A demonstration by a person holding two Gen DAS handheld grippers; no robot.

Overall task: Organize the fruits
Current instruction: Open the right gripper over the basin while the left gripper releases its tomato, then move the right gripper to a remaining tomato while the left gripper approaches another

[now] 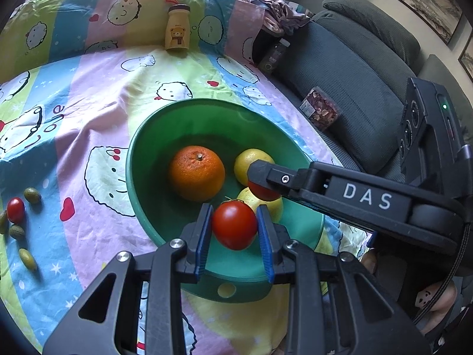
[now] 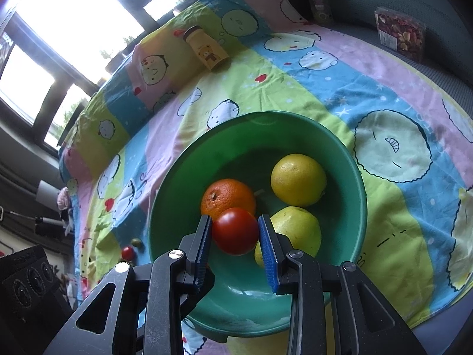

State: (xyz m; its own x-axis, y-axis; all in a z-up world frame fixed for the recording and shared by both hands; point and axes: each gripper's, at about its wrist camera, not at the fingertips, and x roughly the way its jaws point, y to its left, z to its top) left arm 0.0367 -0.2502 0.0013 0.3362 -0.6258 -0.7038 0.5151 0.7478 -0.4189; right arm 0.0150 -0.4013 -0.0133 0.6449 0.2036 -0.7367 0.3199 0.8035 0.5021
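Note:
A green bowl (image 1: pixel 142 153) (image 2: pixel 348 159) holds an orange (image 1: pixel 196 173) (image 2: pixel 227 195) and two yellow fruits (image 1: pixel 251 159) (image 2: pixel 298 179). My left gripper (image 1: pixel 235 226) is shut on a red tomato (image 1: pixel 235 224) above the bowl's near side. My right gripper (image 2: pixel 235 230) is shut on another red tomato (image 2: pixel 235 230) over the bowl; in the left wrist view it reaches in from the right, with its tomato (image 1: pixel 261 192) under its finger (image 1: pixel 266 174). A third tomato (image 1: pixel 15 210) (image 2: pixel 128 253) and several green olives (image 1: pixel 32 195) lie on the cloth left of the bowl.
A yellow bear-print bottle (image 1: pixel 177 28) (image 2: pixel 207 48) stands at the back of the patterned cloth (image 1: pixel 88 103). A grey sofa (image 1: pixel 354 88) on the right carries a box of dried fruit (image 1: pixel 319 109) (image 2: pixel 400 31) and a jar (image 1: pixel 273 54).

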